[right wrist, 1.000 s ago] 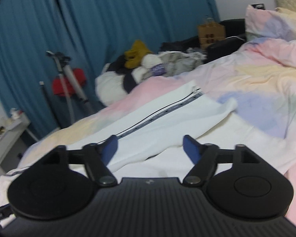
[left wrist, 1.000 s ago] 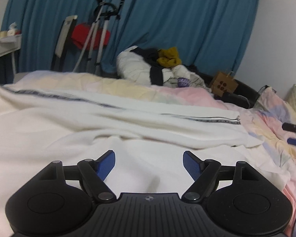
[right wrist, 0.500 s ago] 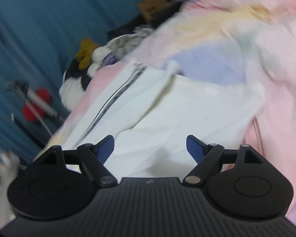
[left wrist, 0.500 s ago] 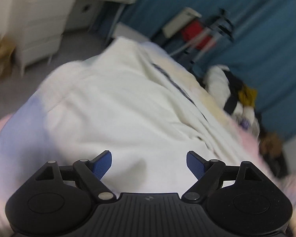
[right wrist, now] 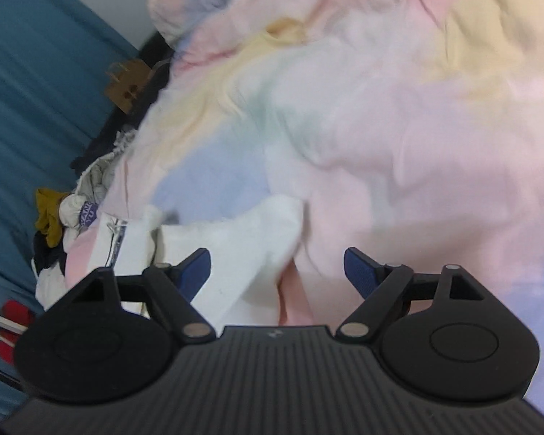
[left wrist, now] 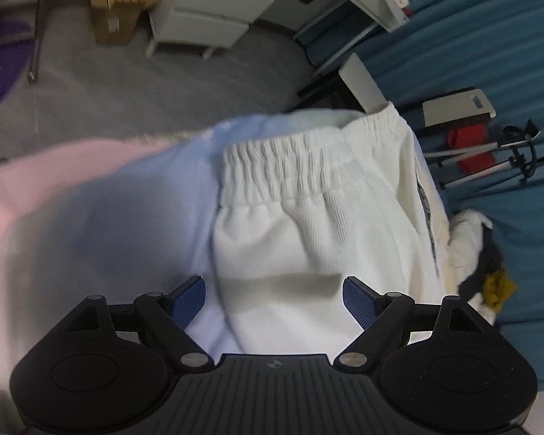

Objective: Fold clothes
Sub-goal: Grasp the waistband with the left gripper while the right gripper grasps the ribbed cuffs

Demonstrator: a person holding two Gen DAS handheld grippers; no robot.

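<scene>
White trousers lie stretched across a pastel bedspread (left wrist: 101, 217). In the left wrist view their gathered elastic waistband (left wrist: 290, 170) sits near the bed's edge, with a dark side stripe (left wrist: 426, 214) running off to the right. My left gripper (left wrist: 273, 299) hovers open just behind the waistband, white cloth showing between its blue pads (left wrist: 188, 302); they do not press on it. In the right wrist view the trouser leg's end (right wrist: 257, 239) lies under my right gripper (right wrist: 277, 268), which is open and holds nothing.
Beyond the bed's edge are grey floor, a white drawer unit (left wrist: 206, 18), a cardboard box (left wrist: 119, 3) and a tripod (left wrist: 489, 152) before blue curtains. A pile of clothes (right wrist: 72, 217) and a brown paper bag (right wrist: 127, 87) sit at the bed's far side.
Both grippers rolled and swung apart along the trousers. The left now faces the waistband end and floor, with jaws slightly wider; the right now faces the leg end.
</scene>
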